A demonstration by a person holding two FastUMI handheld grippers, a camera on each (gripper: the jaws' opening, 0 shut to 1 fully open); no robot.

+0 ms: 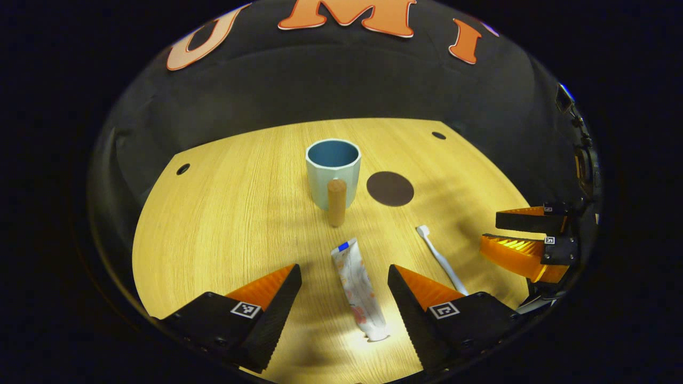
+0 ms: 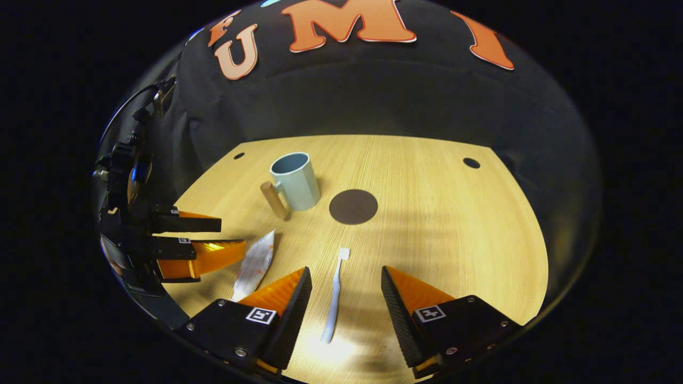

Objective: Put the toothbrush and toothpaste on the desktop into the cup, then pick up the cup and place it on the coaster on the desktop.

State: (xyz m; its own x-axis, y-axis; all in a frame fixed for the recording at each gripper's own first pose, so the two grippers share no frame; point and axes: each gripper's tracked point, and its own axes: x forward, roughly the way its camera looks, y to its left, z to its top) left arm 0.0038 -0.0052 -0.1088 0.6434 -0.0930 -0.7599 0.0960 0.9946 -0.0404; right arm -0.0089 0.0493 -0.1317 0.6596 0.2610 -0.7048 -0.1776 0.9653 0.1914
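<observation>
A pale blue cup [image 1: 333, 172] [image 2: 295, 180] with a wooden handle [image 1: 336, 201] stands upright mid-table. A dark round coaster [image 1: 390, 188] [image 2: 353, 206] lies just right of it. The toothpaste tube [image 1: 358, 288] [image 2: 254, 264] lies flat between the wide-apart fingers of my left gripper [image 1: 344, 272], which is open and above it. The white toothbrush [image 1: 442, 260] [image 2: 335, 293] lies flat between the spread fingers of my right gripper [image 2: 346, 273], also open. The right gripper [image 1: 493, 229] appears at the right edge of the left gripper view, the left gripper [image 2: 233, 236] at the left edge of the right gripper view.
The wooden desktop [image 1: 224, 224] [image 2: 459, 234] has small round holes [image 1: 183, 169] [image 2: 471, 162] near its far corners. Black cloth wall rises behind the far edge. Bare wood lies to the cup's left and to the coaster's right.
</observation>
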